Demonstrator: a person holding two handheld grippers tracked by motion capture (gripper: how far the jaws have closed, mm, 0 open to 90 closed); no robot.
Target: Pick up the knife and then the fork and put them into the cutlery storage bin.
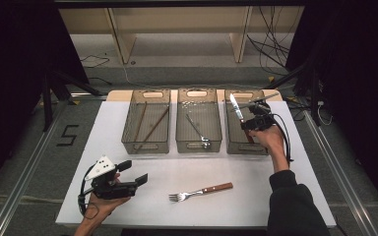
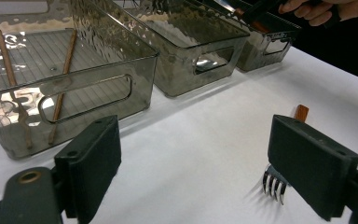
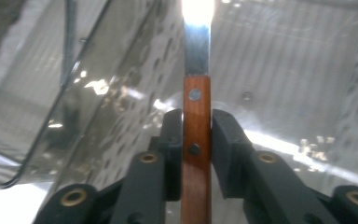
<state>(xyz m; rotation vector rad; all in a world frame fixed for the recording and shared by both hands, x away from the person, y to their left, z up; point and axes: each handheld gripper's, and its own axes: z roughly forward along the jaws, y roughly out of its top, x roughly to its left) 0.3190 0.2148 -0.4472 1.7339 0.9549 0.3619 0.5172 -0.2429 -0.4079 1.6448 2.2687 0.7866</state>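
Item 1: knife [image 3: 196, 116], wooden handle with two rivets, steel blade. I see it clamped between the pads of my right claw [image 3: 196, 135], the handle running up between both jaws and the blade pointing away over the right-hand bin [image 1: 236, 142]. In the high view the knife [image 1: 236, 108] sits tilted above that bin, blade toward the far edge; whether its handle end touches the bin floor I cannot tell.

Item 2: right claw [image 1: 250, 124], clenched on the knife handle, over the right-hand bin.

Item 3: left claw [image 1: 130, 173], released, jaws standing wide with nothing between them, held low over the near left of the white surface [image 1: 256, 196].

Item 4: fork [image 1: 200, 191], wooden handle, lying flat on the surface near the front, well apart from the bins. From my left claw's view its tines [image 2: 274, 184] peek out beside the right jaw.

Item 5: left bin [image 1: 128, 142], holding two brown chopsticks [image 1: 152, 129].

Item 6: middle bin [image 1: 182, 142], holding a metal utensil [image 1: 197, 130].
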